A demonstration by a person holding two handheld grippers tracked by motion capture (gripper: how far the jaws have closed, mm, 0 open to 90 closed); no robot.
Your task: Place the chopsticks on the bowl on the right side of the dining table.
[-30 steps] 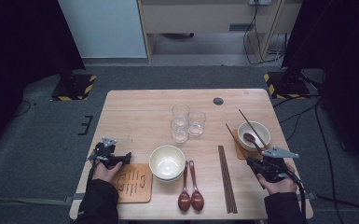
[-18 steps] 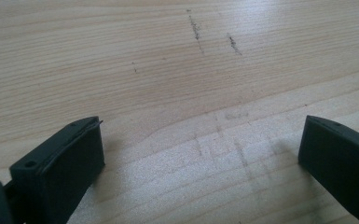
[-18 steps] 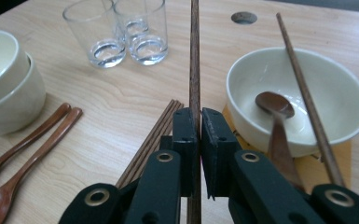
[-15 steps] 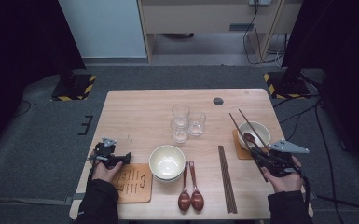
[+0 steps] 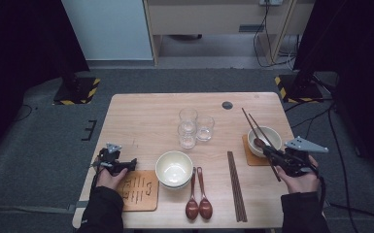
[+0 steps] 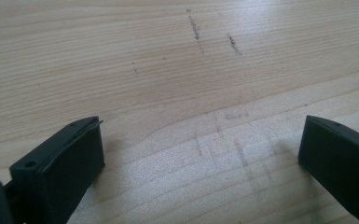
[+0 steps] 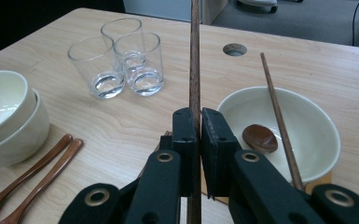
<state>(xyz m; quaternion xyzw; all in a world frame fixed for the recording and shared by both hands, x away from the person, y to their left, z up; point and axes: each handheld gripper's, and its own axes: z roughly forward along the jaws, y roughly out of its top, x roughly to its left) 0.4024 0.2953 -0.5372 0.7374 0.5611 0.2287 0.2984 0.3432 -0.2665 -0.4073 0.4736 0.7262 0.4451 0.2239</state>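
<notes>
The right gripper (image 5: 278,158) has its jaws clamped tight on one chopstick (image 7: 195,60), which runs up between the pads and out past them; seen from above, the stick slants over the counter (image 5: 141,121) near its right edge, its far end pointing toward the back. A second chopstick (image 7: 279,121) leans in the bowl (image 5: 272,135) just beside the gripper, its lower end inside the bowl by a brown spoon (image 7: 260,138). That bowl sits on a coaster (image 5: 249,158) by the right edge. More chopsticks (image 5: 236,187) lie flat side by side toward the front edge, between the right hand (image 5: 298,180) and two wooden spoons (image 5: 197,194). A stack of pale bowls (image 5: 174,168) stands at the front middle, just left of the spoons, and three glasses (image 5: 194,127) cluster near the centre. The left gripper (image 5: 119,165) rests by the front left corner, beside a brown mat (image 5: 138,190), with its jaws standing wide apart over bare wood and nothing between them.
</notes>
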